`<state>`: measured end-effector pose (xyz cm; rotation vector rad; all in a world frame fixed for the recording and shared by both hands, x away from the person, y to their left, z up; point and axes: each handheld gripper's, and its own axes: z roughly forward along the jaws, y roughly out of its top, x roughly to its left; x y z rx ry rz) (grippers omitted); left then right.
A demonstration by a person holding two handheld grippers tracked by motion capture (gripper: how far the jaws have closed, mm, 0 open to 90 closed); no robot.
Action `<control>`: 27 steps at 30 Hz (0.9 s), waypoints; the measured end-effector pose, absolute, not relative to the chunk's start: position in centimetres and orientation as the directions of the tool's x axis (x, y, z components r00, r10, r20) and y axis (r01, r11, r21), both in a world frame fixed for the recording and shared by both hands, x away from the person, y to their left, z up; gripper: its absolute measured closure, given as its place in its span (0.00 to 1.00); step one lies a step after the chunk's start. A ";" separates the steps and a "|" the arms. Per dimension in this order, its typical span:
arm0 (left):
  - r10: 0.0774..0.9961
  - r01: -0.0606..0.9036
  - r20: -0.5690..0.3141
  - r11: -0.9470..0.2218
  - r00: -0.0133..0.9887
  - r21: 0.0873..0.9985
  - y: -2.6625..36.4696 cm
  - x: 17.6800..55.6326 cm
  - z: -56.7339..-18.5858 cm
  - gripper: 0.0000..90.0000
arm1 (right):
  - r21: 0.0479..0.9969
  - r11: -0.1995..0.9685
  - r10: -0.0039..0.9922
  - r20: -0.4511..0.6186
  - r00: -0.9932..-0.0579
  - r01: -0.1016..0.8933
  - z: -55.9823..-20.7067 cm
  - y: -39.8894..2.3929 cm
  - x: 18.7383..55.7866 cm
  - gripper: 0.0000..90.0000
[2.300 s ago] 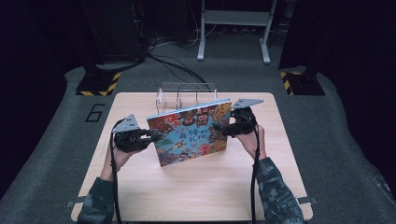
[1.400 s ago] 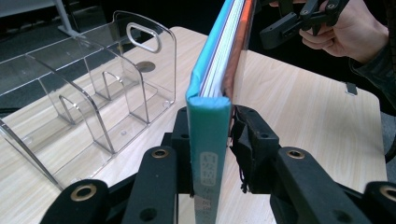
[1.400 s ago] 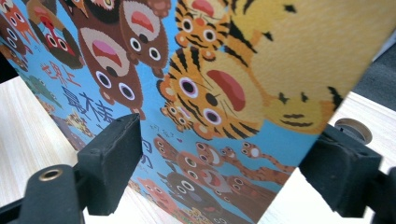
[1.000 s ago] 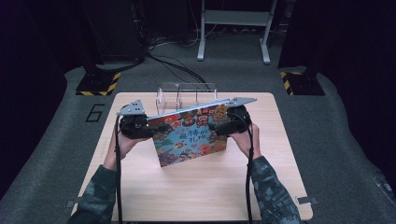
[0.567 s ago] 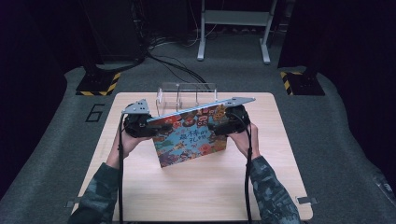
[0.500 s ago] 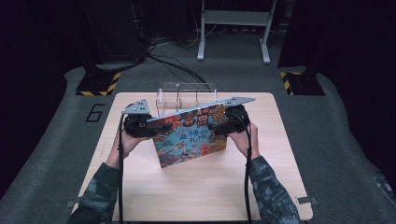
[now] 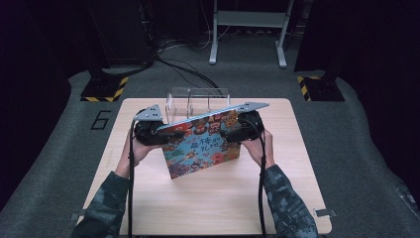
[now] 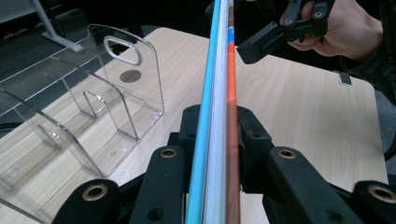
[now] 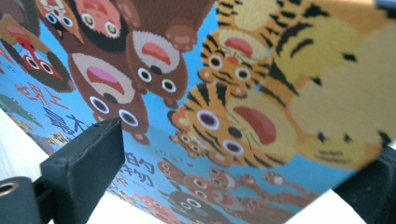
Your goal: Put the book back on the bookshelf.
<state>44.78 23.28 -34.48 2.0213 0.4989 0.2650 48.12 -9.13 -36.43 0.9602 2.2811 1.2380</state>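
High view: glossy cartoon-cover book (image 7: pixel 200 146) stands tilted mid-table (image 7: pixel 297 198), left gripper (image 7: pixel 157 136) and right gripper (image 7: pixel 232 133) at its ends; clear acrylic rack (image 7: pixel 198 101) just behind.
Left gripper view: jaws just closed, clamping the book's thin edge (image 8: pixel 215 116).
Right gripper view: flat cover (image 9: pixel 224 107) between black jaws; grip unclear.

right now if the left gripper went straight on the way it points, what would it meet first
Probably the right gripper. The left gripper, shut on the book, points along its edge toward it; depth is unclear.
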 end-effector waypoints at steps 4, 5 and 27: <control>0.451 0.232 -0.022 -0.414 0.892 0.880 23.6 44.7 -34.5 0.86 | 0.850 0.361 0.730 -0.003 -0.683 0.383 -36.3 -9.9 47.6 0.04; 0.451 0.231 -0.021 -0.417 0.892 0.879 23.7 44.7 -34.5 0.86 | 0.853 0.362 0.731 -0.010 -0.682 0.375 -36.3 -10.3 47.6 0.04; 0.459 0.224 0.003 -0.437 0.888 0.871 23.4 44.3 -34.1 0.86 | 0.736 0.229 0.906 0.078 -0.415 0.637 -48.5 -19.3 49.5 0.00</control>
